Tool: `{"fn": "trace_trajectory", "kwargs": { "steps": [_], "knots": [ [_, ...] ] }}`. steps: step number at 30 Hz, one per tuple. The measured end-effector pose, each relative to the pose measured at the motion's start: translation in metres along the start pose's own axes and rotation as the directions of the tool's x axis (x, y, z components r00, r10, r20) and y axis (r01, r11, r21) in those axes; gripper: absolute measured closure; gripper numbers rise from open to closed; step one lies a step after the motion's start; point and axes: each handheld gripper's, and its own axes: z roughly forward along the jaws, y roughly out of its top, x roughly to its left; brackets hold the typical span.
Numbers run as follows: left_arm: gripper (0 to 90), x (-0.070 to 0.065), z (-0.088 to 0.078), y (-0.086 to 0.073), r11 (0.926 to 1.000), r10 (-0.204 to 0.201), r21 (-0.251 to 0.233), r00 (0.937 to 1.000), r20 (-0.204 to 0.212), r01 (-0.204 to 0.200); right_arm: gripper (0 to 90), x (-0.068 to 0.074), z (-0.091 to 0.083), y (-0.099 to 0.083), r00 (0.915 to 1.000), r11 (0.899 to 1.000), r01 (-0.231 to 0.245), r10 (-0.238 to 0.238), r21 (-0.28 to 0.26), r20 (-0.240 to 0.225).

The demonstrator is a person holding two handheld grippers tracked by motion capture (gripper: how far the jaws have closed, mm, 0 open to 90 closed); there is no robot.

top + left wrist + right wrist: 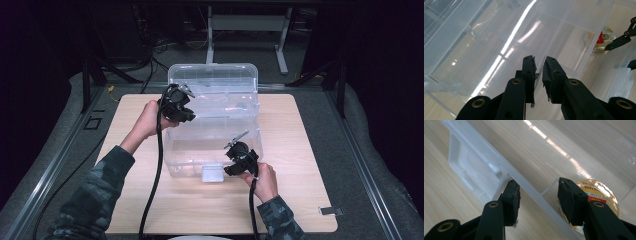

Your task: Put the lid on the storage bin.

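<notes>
We have a clear plastic box (215,125) at the middle of the wooden worktop (300,200), its lid (214,80) standing open at the far side and a white latch (212,174) on its near wall. From the high view we see both hands at it: the left tongs (192,116) at the box's far-left part, the right tongs (231,169) at the near rim, right of the latch.

The left gripper view gives us what the high one cannot: those tongs (539,65) are clamped on a thin clear plastic edge, the pads nearly meeting. Which wall or divider that edge belongs to, we cannot tell through the glare.

The right gripper view shows the right tongs (539,188) straddling the box's near rim (529,187), one jaw outside over the worktop, one inside, both standing clear of the plastic: open. Behind the inner jaw lies a round golden tin (596,195), half hidden; its red label carries small print we cannot read. The same tin (604,40) shows far off in the left gripper view, blurred behind plastic.
</notes>
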Motion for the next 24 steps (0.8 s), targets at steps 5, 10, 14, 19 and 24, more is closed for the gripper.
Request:
{"fn": "trace_trajectory", "kwargs": {
  "steps": [5,10,14,19,24],
  "knots": [
    [78.8,-0.004,-0.002,-0.003,0.9999,0.010,-0.014,1.0000,0.000,-0.010,51.8,-0.002,0.001,0.002,1.0000,1.000,-0.004,0.004,0.008,-0.003],
    [78.8,-0.009,-0.004,-0.009,0.9996,0.017,-0.020,0.9998,-0.007,-0.017,51.7,-0.002,0.002,0.002,1.0000,1.000,-0.003,0.003,0.010,0.000],
    [78.9,-0.013,-0.004,-0.011,0.9994,0.023,-0.025,0.9997,-0.010,-0.023,51.7,-0.002,0.002,0.002,1.0000,1.000,-0.002,0.002,0.011,0.002],
    [79.1,-0.020,-0.006,-0.016,0.9991,0.036,-0.023,0.9992,-0.017,-0.037,51.6,-0.002,0.001,0.003,1.0000,1.000,-0.001,0.001,0.016,0.001],
    [79.2,-0.024,-0.007,-0.021,0.9985,0.044,-0.033,0.9990,-0.006,-0.044,51.3,-0.002,0.002,0.002,1.0000,1.000,0.002,-0.002,0.007,-0.002]
  ]
}}
